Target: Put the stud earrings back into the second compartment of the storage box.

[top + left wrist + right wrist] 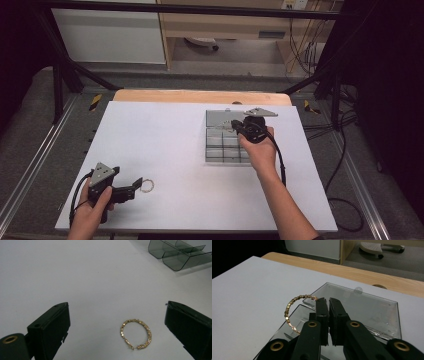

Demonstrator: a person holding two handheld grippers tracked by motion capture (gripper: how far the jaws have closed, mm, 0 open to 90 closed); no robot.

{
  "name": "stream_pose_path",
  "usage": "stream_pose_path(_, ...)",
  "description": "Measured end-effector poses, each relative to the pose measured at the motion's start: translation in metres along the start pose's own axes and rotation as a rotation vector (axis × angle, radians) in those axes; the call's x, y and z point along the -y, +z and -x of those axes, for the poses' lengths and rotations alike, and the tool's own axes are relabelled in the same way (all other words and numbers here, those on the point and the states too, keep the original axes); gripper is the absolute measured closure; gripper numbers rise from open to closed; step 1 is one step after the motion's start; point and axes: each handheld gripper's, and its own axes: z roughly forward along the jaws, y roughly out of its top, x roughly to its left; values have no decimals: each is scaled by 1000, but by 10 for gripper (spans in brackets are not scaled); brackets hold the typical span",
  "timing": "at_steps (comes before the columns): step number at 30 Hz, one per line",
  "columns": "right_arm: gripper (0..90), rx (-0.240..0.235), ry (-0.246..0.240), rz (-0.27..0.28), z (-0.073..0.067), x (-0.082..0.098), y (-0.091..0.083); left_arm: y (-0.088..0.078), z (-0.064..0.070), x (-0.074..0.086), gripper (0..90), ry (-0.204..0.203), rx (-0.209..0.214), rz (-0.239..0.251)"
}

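Black jaws pinch a gold beaded hoop (293, 308) above a clear box (372, 312).

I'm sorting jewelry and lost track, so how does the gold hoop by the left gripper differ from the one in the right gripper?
The loose hoop lies flat on the white table between the open left gripper jaws, untouched. The held hoop stands upright, pinched in the shut right gripper above the clear compartment box. Both are gold beaded hoops.
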Motion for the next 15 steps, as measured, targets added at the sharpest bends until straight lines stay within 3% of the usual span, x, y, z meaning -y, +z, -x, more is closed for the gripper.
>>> stream_pose_path(5, 868, 12, -1, 8, 6, -2, -5, 1, 0, 0, 68, 5, 3, -3)
stream_pose_path(10, 868, 21, 0, -7, 8, -1, -3, 0, -2, 1, 68, -11, 3, -2)
stream_pose_path(15, 868, 34, -17, -25, 12, 1, 0, 0, 1, 0, 70, 0, 4, 0)
